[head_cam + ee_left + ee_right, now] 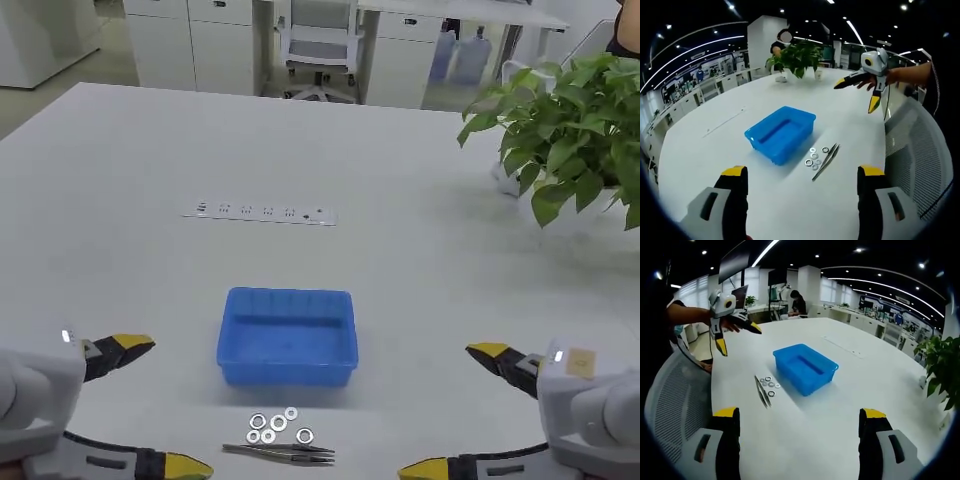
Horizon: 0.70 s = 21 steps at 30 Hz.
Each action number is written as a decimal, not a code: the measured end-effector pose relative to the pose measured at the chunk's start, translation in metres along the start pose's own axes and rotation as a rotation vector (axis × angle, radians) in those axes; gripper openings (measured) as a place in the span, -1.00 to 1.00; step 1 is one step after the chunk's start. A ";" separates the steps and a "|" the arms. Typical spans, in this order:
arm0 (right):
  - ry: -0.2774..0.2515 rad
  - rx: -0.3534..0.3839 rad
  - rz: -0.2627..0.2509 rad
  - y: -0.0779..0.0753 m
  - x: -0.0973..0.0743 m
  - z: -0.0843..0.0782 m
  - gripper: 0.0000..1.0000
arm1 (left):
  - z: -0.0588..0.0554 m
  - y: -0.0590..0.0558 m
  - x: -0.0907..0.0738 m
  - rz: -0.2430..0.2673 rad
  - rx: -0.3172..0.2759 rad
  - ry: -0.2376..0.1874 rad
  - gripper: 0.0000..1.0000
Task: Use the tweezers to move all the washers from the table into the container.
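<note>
1. Washers (277, 426): a handful of small metal rings lying flat in a loose cluster on the worktop (450, 260), near the container's front wall. None is inside it, so the task looks to be at its start.
2. Tweezers (280, 453): these lie flat just beside the washers, on the person's side, roughly parallel to that front wall. Nothing is touching them. With tool and parts set together, each carry will likely be short.
3. Container (288, 293): a blue open tray standing upright, with low walls. As far as can be seen it is empty. Its open top faces up, so a washer can be dropped in from above.
4. Left tongs (168, 404): spread wide and holding nothing, to the left of the container and well apart from it.
5. Right tongs (447, 410): likewise spread wide and empty, on the opposite side. The two flank the work, which leaves either free to reach in.
6. Next step, as a judgement: the tweezers must be taken up first. They are thin and flat on the worktop and may skid, and the hold must let their two arms be squeezed together.
7. Surroundings: a socket strip (262, 212) lies beyond the container and a plant (570, 130) stands at far right, both well apart from the work.
</note>
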State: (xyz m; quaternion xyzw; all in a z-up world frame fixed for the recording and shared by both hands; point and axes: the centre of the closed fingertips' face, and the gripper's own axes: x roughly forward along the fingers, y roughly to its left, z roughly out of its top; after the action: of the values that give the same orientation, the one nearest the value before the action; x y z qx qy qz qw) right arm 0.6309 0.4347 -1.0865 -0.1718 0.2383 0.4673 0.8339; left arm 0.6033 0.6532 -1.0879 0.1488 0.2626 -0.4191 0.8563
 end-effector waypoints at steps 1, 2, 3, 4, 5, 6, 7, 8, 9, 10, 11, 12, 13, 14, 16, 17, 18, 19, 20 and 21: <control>0.002 -0.005 0.006 0.000 0.000 0.000 1.00 | -0.002 0.000 0.001 -0.006 0.009 0.009 0.92; 0.003 -0.011 0.010 0.001 0.000 0.000 1.00 | -0.004 0.000 0.002 -0.014 0.019 0.021 0.92; 0.004 -0.013 0.013 0.001 0.001 -0.001 1.00 | -0.006 0.000 0.003 -0.019 0.022 0.028 0.91; 0.007 -0.015 0.020 0.002 0.001 -0.001 1.00 | -0.007 -0.001 0.003 -0.026 0.025 0.035 0.89; 0.009 -0.017 0.025 0.002 0.002 -0.001 1.00 | -0.009 -0.001 0.004 -0.035 0.032 0.045 0.88; 0.013 -0.022 0.031 0.003 0.002 -0.001 1.00 | -0.010 -0.002 0.005 -0.041 0.039 0.053 0.86; 0.015 -0.024 0.034 0.003 0.003 -0.002 1.00 | -0.011 -0.004 0.005 -0.052 0.051 0.063 0.84; 0.020 -0.029 0.039 0.003 0.004 -0.002 1.00 | -0.012 -0.004 0.006 -0.060 0.058 0.068 0.82; 0.022 -0.033 0.043 0.004 0.004 -0.002 0.99 | -0.013 -0.006 0.007 -0.071 0.068 0.071 0.78; 0.023 -0.037 0.050 0.005 0.005 -0.002 0.98 | -0.014 -0.007 0.008 -0.080 0.074 0.077 0.75; 0.026 -0.040 0.055 0.006 0.006 -0.002 0.97 | -0.017 -0.008 0.009 -0.091 0.079 0.091 0.71; 0.030 -0.046 0.061 0.007 0.007 -0.002 0.96 | -0.019 -0.008 0.010 -0.098 0.086 0.102 0.70; 0.034 -0.050 0.064 0.007 0.008 -0.002 0.96 | -0.020 -0.009 0.011 -0.101 0.091 0.105 0.68; 0.038 -0.055 0.070 0.008 0.009 -0.003 0.94 | -0.022 -0.010 0.012 -0.109 0.099 0.112 0.65; 0.045 -0.069 0.079 0.010 0.011 -0.004 0.93 | -0.024 -0.011 0.014 -0.121 0.109 0.122 0.59; 0.051 -0.073 0.087 0.011 0.012 -0.004 0.92 | -0.026 -0.011 0.014 -0.125 0.116 0.130 0.56; 0.055 -0.077 0.091 0.012 0.013 -0.005 0.91 | -0.029 -0.012 0.015 -0.134 0.127 0.147 0.53; 0.065 -0.091 0.099 0.013 0.014 -0.007 0.89 | -0.030 -0.013 0.016 -0.141 0.131 0.157 0.49; 0.073 -0.098 0.105 0.015 0.015 -0.008 0.87 | -0.031 -0.015 0.017 -0.152 0.132 0.161 0.44; 0.085 -0.105 0.114 0.016 0.016 -0.010 0.86 | -0.032 -0.015 0.018 -0.157 0.131 0.165 0.39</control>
State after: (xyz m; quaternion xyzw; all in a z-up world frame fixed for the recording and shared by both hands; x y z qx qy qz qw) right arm 0.6215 0.4487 -1.1047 -0.2209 0.2581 0.5182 0.7849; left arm 0.5900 0.6476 -1.1246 0.2172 0.3149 -0.4874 0.7849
